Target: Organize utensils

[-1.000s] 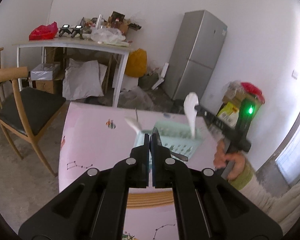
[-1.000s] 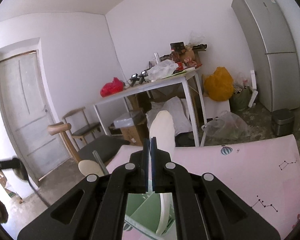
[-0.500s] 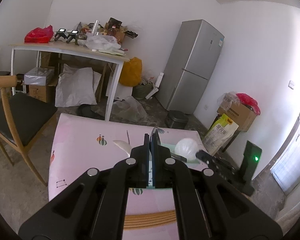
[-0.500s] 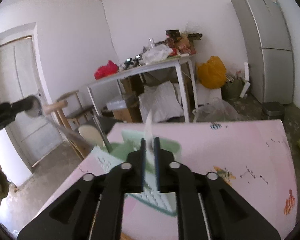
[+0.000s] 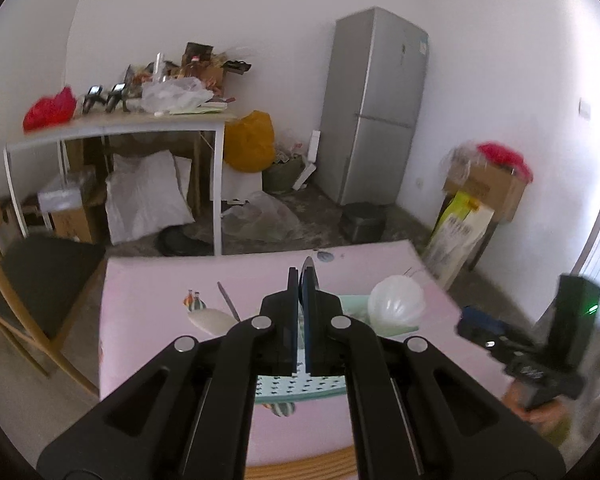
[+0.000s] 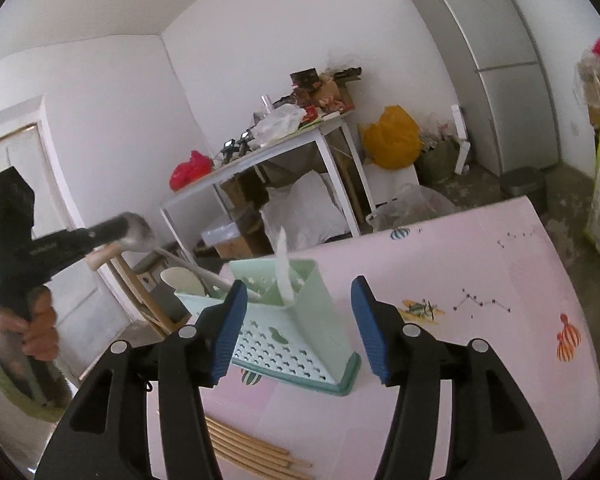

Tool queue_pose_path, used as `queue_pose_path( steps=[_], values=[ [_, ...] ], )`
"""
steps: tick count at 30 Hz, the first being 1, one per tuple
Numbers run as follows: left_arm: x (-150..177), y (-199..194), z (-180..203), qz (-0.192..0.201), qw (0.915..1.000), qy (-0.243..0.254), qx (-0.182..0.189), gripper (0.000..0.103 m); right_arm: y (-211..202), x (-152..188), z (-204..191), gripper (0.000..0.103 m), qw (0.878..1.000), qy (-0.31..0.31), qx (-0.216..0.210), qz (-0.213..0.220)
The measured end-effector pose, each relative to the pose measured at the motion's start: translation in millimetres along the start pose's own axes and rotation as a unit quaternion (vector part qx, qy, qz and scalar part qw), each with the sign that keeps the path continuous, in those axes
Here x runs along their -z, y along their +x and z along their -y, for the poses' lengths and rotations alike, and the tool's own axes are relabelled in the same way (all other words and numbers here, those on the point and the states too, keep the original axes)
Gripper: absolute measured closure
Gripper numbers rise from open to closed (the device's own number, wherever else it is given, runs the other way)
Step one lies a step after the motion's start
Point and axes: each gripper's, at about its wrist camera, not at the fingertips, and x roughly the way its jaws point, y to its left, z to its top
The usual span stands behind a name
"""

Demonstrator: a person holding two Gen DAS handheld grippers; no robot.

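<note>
A mint-green utensil holder (image 6: 300, 320) stands on the pink table (image 6: 460, 272). A white spoon (image 6: 283, 268) stands in its near compartment, also in the left wrist view as the white spoon (image 5: 396, 304). My right gripper (image 6: 298, 292) hangs just before the holder, its jaws opening; the spoon stands beyond the blue pads (image 6: 366, 320) and they do not touch it. Another white spoon (image 6: 182, 280) leans in the far compartment. My left gripper (image 5: 301, 276) is shut on a metal spoon (image 6: 134, 230), held in the air left of the holder.
Wooden chopsticks (image 6: 252, 452) lie on the table near its front edge. A wooden chair (image 5: 32, 280) stands left of the table. Behind are a cluttered white table (image 5: 120, 128), a grey fridge (image 5: 376, 112) and boxes (image 5: 484, 192). A person's hand (image 6: 40, 328) holds the left gripper.
My right gripper came down to the holder and opened, leaving the white spoon standing in it. My left gripper, still shut on the metal spoon, moved sideways nearer the holder.
</note>
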Motion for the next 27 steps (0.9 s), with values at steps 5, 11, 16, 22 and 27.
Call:
queue_pose_path(
  steps=[5, 11, 16, 22, 27],
  values=[
    [0, 18, 26, 0.001, 0.9982, 0.057, -0.016, 0.102, -4, 4, -2, 0.050, 1.000, 0.002, 0.002, -0.001],
    [7, 44, 47, -0.029, 0.9955, 0.090, -0.003, 0.102, -6, 12, 0, 0.050, 1.000, 0.009, 0.002, -0.008],
    [21, 57, 43, -0.048, 0.9962, 0.070, 0.019, 0.098, -5, 16, 0, 0.049, 1.000, 0.010, 0.003, -0.016],
    [35, 52, 26, -0.053, 0.9975, 0.016, 0.044, 0.072, -4, 23, 0, 0.049, 1.000, 0.015, 0.004, -0.027],
    [57, 33, 9, -0.066, 0.9969, -0.004, 0.042, 0.069, -7, 31, -6, 0.049, 0.999, 0.013, -0.001, -0.039]
  ],
)
